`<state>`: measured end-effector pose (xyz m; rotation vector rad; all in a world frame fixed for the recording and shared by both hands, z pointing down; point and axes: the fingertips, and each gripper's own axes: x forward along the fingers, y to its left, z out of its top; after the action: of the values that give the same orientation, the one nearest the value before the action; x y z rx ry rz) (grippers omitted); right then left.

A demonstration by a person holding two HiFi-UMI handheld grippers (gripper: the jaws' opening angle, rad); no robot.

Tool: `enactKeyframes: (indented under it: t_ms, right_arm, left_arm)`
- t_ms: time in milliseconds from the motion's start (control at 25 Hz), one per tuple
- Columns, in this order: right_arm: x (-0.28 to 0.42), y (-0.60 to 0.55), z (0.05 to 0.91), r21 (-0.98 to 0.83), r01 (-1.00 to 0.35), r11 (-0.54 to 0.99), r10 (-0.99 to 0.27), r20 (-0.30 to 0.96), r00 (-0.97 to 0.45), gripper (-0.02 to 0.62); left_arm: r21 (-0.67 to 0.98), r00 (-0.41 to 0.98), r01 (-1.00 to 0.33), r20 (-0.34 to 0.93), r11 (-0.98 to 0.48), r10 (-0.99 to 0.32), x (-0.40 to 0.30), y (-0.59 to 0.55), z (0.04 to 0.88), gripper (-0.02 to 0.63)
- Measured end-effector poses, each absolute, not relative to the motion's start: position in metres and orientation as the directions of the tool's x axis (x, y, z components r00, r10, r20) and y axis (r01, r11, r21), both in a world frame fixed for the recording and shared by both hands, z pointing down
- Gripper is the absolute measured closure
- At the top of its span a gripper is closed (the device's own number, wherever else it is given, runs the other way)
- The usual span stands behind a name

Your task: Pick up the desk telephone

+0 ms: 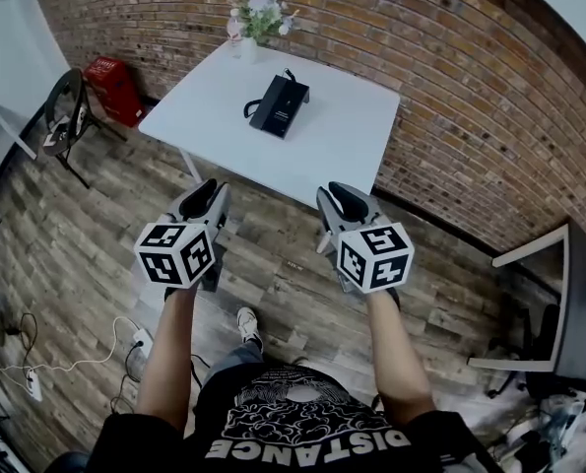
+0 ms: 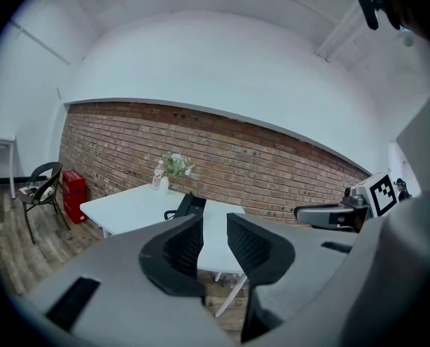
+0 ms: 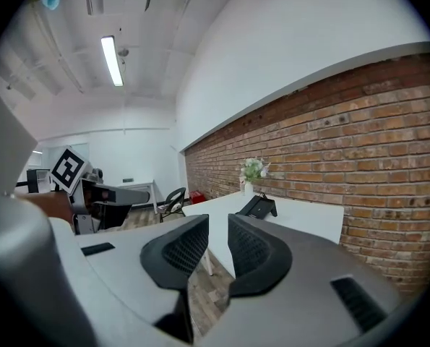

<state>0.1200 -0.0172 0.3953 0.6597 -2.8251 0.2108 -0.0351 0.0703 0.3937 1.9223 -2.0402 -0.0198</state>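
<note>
While both hands hover short of it, table (image 1: 352, 136): smooth white rectangle beside a rough red brick wall (image 1: 450, 87).
Desk telephone (image 1: 279, 104): matte black wedge near the table's middle; long axis runs away toward the wall, far end slanted slightly right.
Left tongs (image 2: 215, 243): ribbed black pads, narrowly apart, empty.
Right tongs (image 3: 218, 241): ribbed black pads, narrow gap, touching nothing.

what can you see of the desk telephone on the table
The desk telephone is black and looks plastic: a sloped rectangular body with a dark cord looping out at one side. It rests on the white table, in its far half, near the flowers. Only the table touches it.
</note>
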Motion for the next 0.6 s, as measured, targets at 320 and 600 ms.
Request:
enactKeyframes:
  t_ms: [320,600]
  right_arm:
    - [0.057,-0.053,0.392,-0.085,-0.498,0.863,-0.462,0.268,-0.845,0.497]
    - [0.016,-0.073,0.391,-0.087,-0.544,0.835,-0.503,0.282,-0.817,0.454]
  left_arm:
    - [0.248,0.033,-0.968,0.242,0.029,-0.97,-0.103,0.026,0.393,0.487]
    - [0.266,0.092,-0.964,0.255,-0.021,-0.963,-0.147,-0.003,0.397,0.431]
